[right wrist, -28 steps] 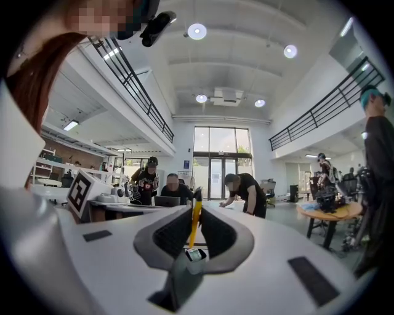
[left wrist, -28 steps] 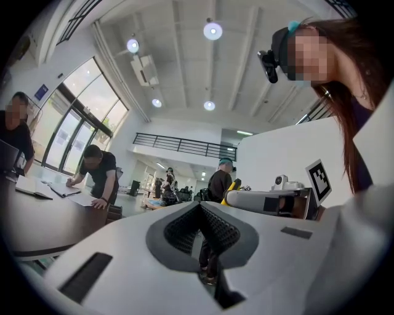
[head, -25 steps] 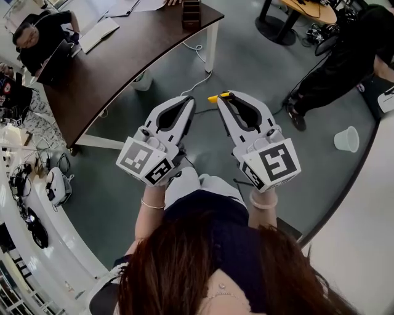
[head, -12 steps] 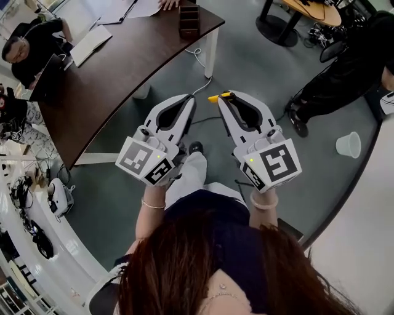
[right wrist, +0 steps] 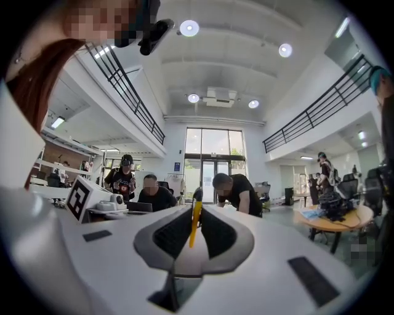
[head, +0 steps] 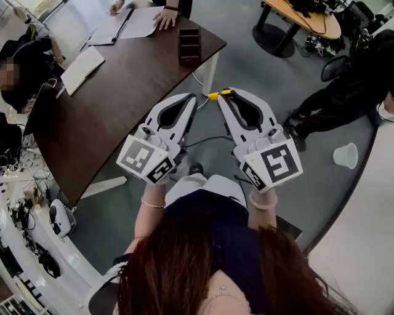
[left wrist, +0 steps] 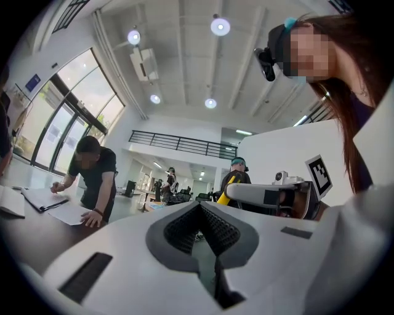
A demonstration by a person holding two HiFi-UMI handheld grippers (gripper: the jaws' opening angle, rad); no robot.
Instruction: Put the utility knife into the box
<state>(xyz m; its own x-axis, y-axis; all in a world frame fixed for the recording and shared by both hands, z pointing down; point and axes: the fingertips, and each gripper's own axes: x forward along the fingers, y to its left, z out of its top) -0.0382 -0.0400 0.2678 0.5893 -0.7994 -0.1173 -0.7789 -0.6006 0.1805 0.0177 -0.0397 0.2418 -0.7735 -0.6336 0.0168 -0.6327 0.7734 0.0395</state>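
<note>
White plastic is what I see nearest: the two grippers, held side by side in the air over the grey floor [head: 258, 55], off the right end of the dark brown table [head: 111, 104]. The left gripper [head: 189, 98] has its jaws pressed together, and in its own view the ribbed pads meet with nothing between them. The right gripper [head: 225, 97] has its jaws closed on the utility knife [head: 220, 95]. This knife is yellow with a dark end, and its yellow part sticks out from the jaw tips toward the left gripper. In the right gripper view the knife [right wrist: 194, 224] stands as a thin yellow strip, clamped upright between the two dark pads. So the knife is not on the table; it hangs in the gripper just beside the table's right end.

Farther on, a brown box [head: 189, 46] with open compartments stands on the table near that right end, well apart from the knife. I cannot tell if something lies inside. Beyond the box, white papers [head: 138, 21] lie on the far side of the table, and a person's hand [head: 165, 17] rests on them. A white notebook [head: 80, 61] lies toward the table's left side. To the right of the table, across the floor, a person in black clothes [head: 351, 86] is near a white cup [head: 346, 155].
</note>
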